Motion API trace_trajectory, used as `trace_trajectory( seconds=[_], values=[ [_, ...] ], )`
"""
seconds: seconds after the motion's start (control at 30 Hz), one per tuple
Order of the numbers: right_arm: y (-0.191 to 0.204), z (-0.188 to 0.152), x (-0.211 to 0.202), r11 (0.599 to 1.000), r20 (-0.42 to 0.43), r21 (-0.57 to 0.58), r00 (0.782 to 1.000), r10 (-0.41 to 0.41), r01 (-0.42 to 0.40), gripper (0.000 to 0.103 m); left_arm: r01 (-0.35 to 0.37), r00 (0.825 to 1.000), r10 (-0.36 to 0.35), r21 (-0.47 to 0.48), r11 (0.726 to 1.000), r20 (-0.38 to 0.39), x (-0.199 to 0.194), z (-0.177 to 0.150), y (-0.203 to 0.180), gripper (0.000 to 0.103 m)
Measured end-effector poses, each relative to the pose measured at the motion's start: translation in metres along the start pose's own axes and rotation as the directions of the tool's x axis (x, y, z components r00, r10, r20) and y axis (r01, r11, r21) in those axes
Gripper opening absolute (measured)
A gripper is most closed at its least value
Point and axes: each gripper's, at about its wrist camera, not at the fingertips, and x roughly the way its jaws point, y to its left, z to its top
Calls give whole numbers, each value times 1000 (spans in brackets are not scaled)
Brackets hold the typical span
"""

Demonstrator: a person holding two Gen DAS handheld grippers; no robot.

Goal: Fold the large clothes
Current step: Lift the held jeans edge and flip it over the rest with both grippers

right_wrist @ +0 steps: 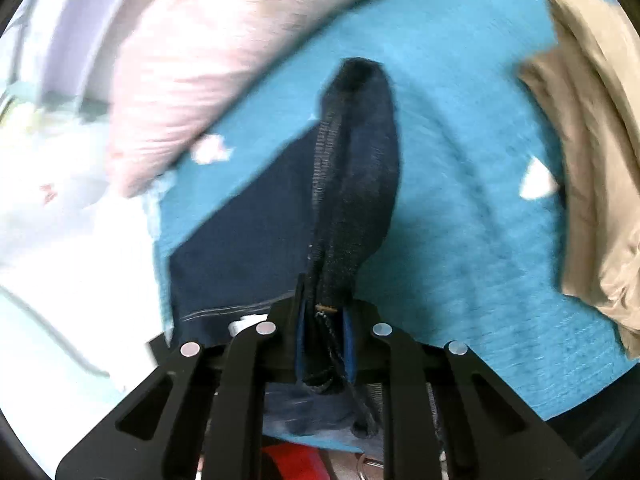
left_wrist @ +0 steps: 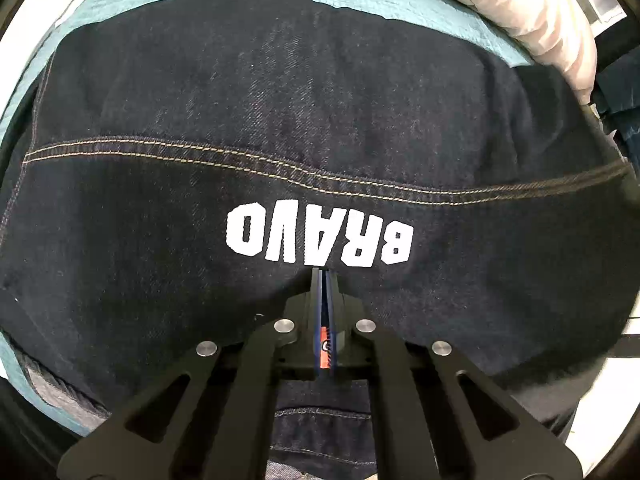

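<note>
While the dark indigo denim garment with tan double stitching and a white "BRAVO" print (left_wrist: pixel 320 184) lies spread across the teal waffle-textured bed cover (left_wrist: pixel 168 4), the left gripper (left_wrist: pixel 325 276) points steeply down at it, its jaws pressed together just below the lettering; whether any cloth is pinched between them I cannot tell, since the tips sit right against the denim. Over on the other side, the right gripper (right_wrist: pixel 326 312) is clamped on a thick folded edge of the same garment (right_wrist: pixel 356 184), a seamed strip that runs straight away from the jaws and stands lifted off the cover (the view is blurred with motion, so finer detail is lost).

What the next move turns on, to my eye, is this: the cloth's long run stretches forward from the right gripper, and the flat body of the garment lies below and to its left; so the right hand is the one placed to carry that edge over, while the left looks set to anchor the printed panel.

Around them, a pale pink pillow (right_wrist: pixel 192 68) sits at the head of the cover; a crumpled beige garment (right_wrist: pixel 592 152) lies well apart at the right; white bedding (right_wrist: pixel 60 240) shows beyond the cover's left edge.
</note>
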Motion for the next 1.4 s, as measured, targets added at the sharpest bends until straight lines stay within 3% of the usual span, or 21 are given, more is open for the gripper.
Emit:
trace_trajectory(
  seconds=[0.3, 0.4, 0.53, 0.93, 1.27, 1.33, 1.4],
  values=[
    [111, -23, -8, 980, -18, -190, 998, 62, -64, 14, -77, 997, 76, 106, 991, 11, -8, -2, -23, 4],
    [135, -31, -14, 966, -40, -247, 997, 71, -79, 14, -58, 998, 58, 97, 994, 6, -23, -8, -15, 4],
    [170, -39, -6, 952, -74, -299, 996, 51, -71, 14, -27, 999, 26, 30, 999, 44, -52, -15, 22, 5],
    [265, -78, 100, 904, -207, -427, 975, -76, -20, 14, -97, 984, 119, -165, 981, 129, -111, -28, 147, 5],
    [302, -121, 237, 884, -313, -455, 911, -269, 104, 17, -114, 988, 138, -270, 956, 68, -107, -66, 205, 5],
    [301, -128, 259, 908, -374, -411, 892, -254, 86, 19, -118, 989, 138, -286, 951, 51, -105, -72, 214, 5],
    [300, -139, 284, 939, -487, -342, 851, -198, 22, 19, -123, 989, 141, -300, 946, 37, -106, -79, 225, 6]
  ],
)
